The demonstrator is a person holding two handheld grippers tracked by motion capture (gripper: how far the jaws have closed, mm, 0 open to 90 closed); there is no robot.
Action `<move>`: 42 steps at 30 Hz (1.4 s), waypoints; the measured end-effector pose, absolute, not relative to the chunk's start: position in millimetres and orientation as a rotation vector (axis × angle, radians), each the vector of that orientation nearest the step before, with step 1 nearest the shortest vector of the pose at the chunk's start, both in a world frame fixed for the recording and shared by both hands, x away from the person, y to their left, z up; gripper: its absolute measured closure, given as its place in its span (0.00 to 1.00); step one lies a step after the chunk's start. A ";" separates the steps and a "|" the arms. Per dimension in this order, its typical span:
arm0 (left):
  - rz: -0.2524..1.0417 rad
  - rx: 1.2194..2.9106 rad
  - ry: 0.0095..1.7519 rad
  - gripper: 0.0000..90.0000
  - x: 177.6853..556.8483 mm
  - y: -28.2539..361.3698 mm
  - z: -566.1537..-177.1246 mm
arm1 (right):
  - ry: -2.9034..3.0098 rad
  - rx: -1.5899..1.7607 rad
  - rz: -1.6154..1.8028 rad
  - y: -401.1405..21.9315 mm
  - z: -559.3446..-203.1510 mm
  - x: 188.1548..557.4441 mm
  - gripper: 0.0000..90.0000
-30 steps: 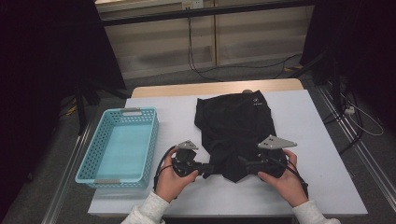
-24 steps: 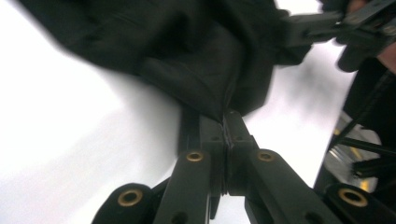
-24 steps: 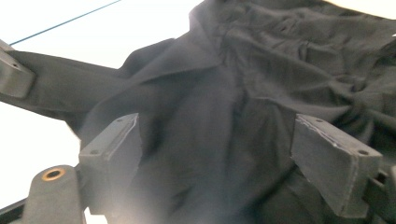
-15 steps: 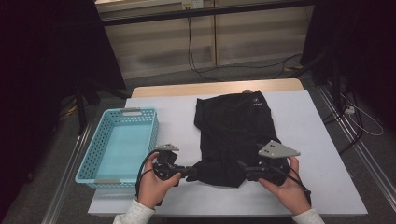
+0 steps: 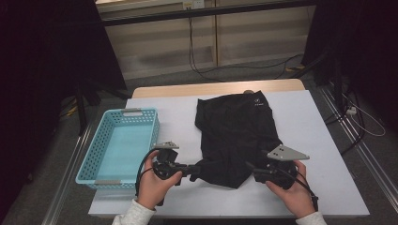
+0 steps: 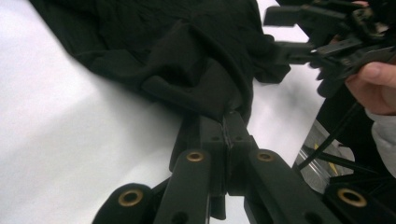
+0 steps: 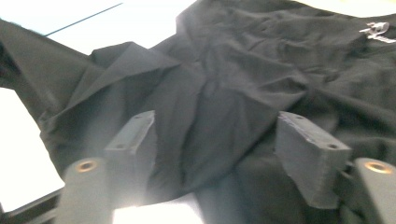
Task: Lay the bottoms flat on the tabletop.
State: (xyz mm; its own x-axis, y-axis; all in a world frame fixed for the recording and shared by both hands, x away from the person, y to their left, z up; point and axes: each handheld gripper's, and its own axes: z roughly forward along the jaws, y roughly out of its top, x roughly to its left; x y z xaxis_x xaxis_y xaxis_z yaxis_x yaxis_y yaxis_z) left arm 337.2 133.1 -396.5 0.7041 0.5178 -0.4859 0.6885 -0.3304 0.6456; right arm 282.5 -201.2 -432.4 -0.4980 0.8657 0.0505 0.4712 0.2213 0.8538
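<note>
Both hands are reaching in level over the bench (image 5: 324, 140). The left gripper (image 5: 195, 169) is clamping the near corner of the one black garment (image 5: 234, 136), pulling it sideways. The right gripper (image 5: 256, 174) is standing wide, its jaws just closing, cloth ahead between them, unpinched. One blue basket (image 5: 123, 143) is sitting beyond the left gripper.

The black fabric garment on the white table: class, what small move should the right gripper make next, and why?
Probably close the right gripper on the near hem of the black fabric garment. Its jaws have just been closing but stand apart with cloth between them, while the left gripper is shut on the other near corner.
</note>
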 end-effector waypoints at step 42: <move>-0.092 2.000 1.096 0.99 343.6 155.9 -426.2 | 2.314 1.118 1.030 -159.7 -464.7 366.7 1.00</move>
